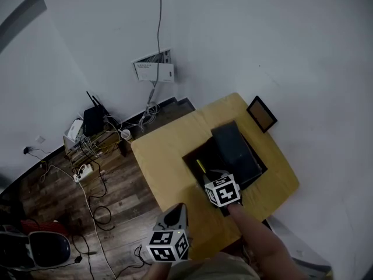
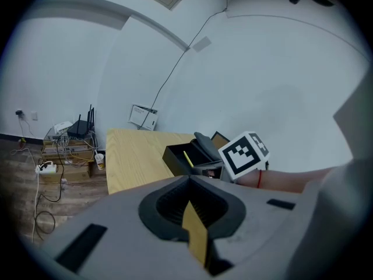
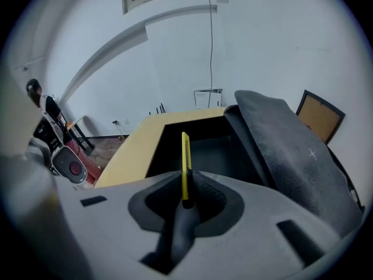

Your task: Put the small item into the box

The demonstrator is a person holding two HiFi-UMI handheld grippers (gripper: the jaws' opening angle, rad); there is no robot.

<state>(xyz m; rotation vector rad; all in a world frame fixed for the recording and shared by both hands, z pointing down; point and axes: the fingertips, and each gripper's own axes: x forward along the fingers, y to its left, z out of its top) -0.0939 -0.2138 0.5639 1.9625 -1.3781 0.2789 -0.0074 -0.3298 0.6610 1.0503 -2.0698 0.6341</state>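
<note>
A thin yellow item stands upright between the jaws of my right gripper, which is shut on its lower end. It hangs over the near left part of the open black box on the yellow table. The box's dark grey lid leans open at the right. My left gripper is low at the table's front edge, jaws together with nothing held. In the left gripper view the box and the yellow item show beside the right gripper's marker cube.
A small framed picture leans on the wall behind the table. Left of the table, a router, a power strip and loose cables lie on the wood floor. A wall box hangs above them.
</note>
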